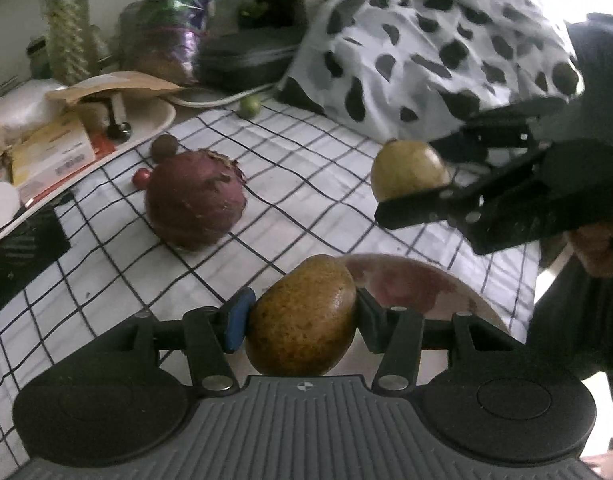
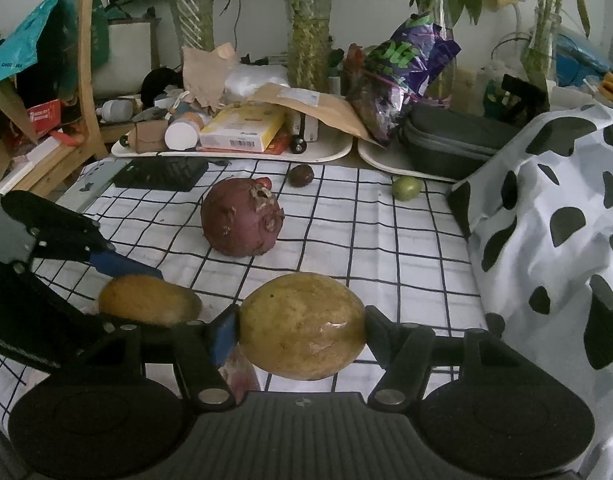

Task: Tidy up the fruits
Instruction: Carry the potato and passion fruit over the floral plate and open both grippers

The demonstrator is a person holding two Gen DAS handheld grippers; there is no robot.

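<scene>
My left gripper (image 1: pixel 302 316) is shut on a brown-yellow mango (image 1: pixel 302 320), held above a pinkish bowl (image 1: pixel 458 292); it also shows in the right wrist view (image 2: pixel 150 300). My right gripper (image 2: pixel 302 328) is shut on a larger yellow mango (image 2: pixel 302 326), which shows in the left wrist view (image 1: pixel 408 170) held up at the right. A big purple round fruit (image 2: pixel 242 220) sits on the checked cloth (image 2: pixel 386 240). Behind it lie a small dark fruit (image 2: pixel 300 175), a small red one (image 2: pixel 265 181) and a small green one (image 2: pixel 405 188).
A cow-print bag (image 2: pixel 554 220) fills the right side. White trays (image 2: pixel 234 154) with boxes, paper and a black case (image 2: pixel 450 140) stand at the back before plant vases (image 2: pixel 308 28). A black keypad (image 2: pixel 162 172) lies at the back left.
</scene>
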